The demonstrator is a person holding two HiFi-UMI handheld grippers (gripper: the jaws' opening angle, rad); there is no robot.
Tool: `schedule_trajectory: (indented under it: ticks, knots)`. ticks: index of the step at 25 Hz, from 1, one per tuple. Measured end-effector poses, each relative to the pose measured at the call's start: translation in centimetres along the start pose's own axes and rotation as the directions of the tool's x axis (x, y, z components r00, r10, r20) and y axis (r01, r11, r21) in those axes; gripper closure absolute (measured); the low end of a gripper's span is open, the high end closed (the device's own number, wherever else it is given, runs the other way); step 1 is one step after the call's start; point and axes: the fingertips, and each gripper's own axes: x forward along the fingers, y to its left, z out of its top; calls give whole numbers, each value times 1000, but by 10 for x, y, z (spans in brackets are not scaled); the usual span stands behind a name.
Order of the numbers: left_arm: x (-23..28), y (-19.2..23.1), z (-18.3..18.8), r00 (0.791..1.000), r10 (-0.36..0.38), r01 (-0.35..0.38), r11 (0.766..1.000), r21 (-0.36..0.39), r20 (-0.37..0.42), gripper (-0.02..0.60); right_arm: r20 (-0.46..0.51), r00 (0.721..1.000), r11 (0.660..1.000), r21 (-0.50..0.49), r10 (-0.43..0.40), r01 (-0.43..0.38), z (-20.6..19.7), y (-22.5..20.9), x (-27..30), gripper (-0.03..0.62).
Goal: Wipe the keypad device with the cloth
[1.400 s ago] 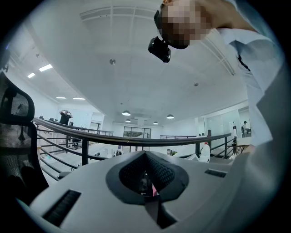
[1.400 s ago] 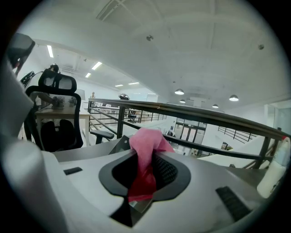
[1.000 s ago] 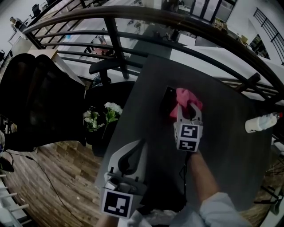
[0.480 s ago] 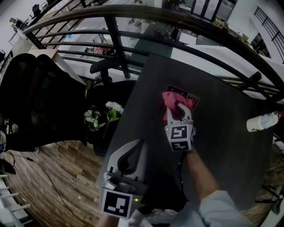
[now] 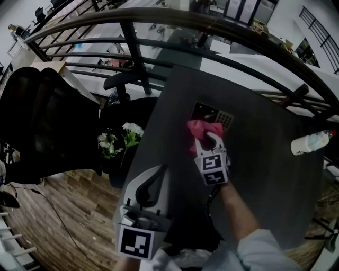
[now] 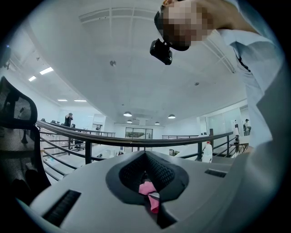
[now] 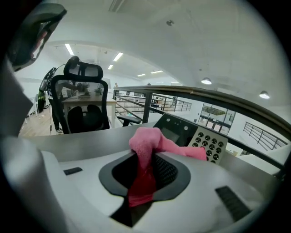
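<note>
The keypad device lies flat on the dark table, a black screen part on its left and a grey button pad on its right. My right gripper is shut on the pink cloth, which rests on the device's near edge. In the right gripper view the cloth bunches out of the jaws, with the keypad device just beyond. My left gripper hangs shut at the table's near left corner, holding nothing. A bit of the pink cloth shows far off through its jaw gap.
A white bottle lies at the table's right edge. White flowers and a black chair stand left of the table on the wood floor. A dark railing curves behind the table's far edge.
My right gripper has dragged the cloth leftward and toward me over the device, uncovering the screen and button pad. The left gripper has hardly moved.
</note>
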Motion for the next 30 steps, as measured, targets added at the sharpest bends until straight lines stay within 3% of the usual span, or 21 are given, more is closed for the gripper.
schedule_trajectory:
  ticks: [8, 17, 23, 30]
  knots:
    - [1, -5, 0, 1000, -15, 15, 1000, 4, 4, 569, 78, 995, 993, 101, -63, 55, 23, -20, -25, 517]
    - [0, -7, -3, 1000, -29, 29, 1000, -4, 6, 569, 181, 975, 992, 19, -126, 125, 75, -48, -26, 517]
    - [0, 0, -4, 1000, -17, 17, 1000, -9, -2, 569, 183, 971, 988, 23, -153, 152, 92, -62, -6, 517]
    - [1, -2, -3, 1000, -24, 24, 1000, -8, -2, 569, 136, 975, 984, 39, -176, 172, 80, -68, 6, 517]
